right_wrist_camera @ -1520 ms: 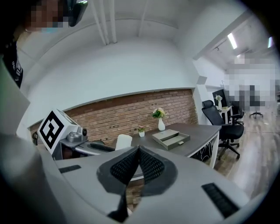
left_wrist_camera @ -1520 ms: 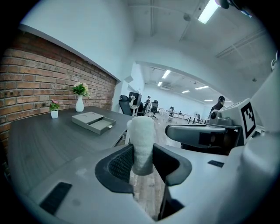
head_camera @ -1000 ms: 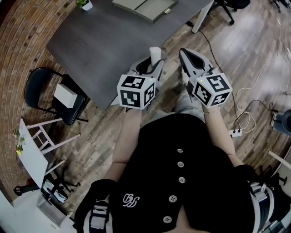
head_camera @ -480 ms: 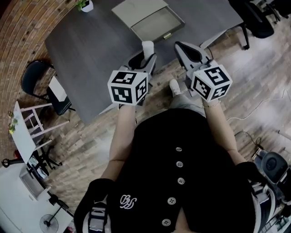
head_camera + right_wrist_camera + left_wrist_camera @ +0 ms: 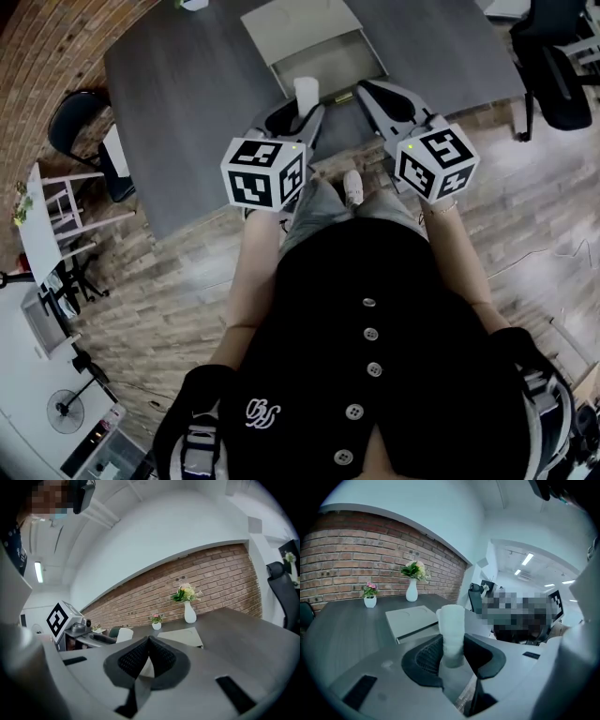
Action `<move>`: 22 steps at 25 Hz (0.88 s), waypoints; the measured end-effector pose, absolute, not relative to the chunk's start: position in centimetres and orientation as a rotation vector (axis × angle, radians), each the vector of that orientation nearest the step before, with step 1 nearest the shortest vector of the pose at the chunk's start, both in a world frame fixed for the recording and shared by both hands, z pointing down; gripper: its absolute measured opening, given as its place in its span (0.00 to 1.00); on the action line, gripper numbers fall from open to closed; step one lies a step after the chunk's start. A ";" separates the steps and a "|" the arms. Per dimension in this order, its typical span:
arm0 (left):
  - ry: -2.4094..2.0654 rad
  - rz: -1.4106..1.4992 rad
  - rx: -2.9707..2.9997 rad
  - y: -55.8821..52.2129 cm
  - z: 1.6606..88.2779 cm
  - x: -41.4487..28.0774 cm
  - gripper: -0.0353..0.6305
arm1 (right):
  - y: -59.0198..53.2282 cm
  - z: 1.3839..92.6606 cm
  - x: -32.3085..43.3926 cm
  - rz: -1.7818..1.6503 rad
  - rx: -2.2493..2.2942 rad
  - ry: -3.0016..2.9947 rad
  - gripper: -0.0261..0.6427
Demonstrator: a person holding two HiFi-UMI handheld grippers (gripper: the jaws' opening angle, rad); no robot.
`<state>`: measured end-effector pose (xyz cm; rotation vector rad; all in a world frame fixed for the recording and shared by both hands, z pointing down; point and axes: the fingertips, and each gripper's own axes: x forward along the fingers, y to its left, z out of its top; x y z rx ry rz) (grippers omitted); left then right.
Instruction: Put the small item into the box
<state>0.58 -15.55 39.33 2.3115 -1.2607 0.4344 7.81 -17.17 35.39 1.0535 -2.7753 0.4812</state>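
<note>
Gripping a small white ribbed cylinder point(image 5: 452, 629) upright between its dark ridged pads, the left gripper point(image 5: 298, 112) hangs over the near edge of the dark grey table point(image 5: 187, 94). The cylinder stands well above the jaw tips. In the head view it sits just short of the box's near wall, outside the box.

The box point(image 5: 328, 64) lies open on the table directly ahead. Its shallow tray is toward the person and its flat pale lid point(image 5: 295, 19) is folded back on the far side. The tray's pale grey floor shows from wall to wall.

The right gripper point(image 5: 149, 641) is just beside the left, over the same table edge. Its jaws are pressed together at the tips, with only their own pads touching.

Beyond the box, near the brick wall, stand a tall white vase point(image 5: 190, 613) holding pale flowers and greenery and a small white pot point(image 5: 156, 626) holding pink blooms.
</note>
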 end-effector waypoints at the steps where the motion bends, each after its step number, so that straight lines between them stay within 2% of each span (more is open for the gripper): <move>1: -1.264 0.439 2.303 -15.8 39.6 0.6 0.25 | -17.3 35.8 7.7 0.492 1.041 -2.774 0.04; 14: -1.196 0.622 2.254 -18.3 43.4 1.1 0.25 | -18.5 38.4 5.6 0.553 0.896 -2.744 0.04; 22: -1.057 0.988 2.367 -21.0 44.8 1.7 0.25 | -20.9 39.9 6.0 0.621 0.922 -2.724 0.04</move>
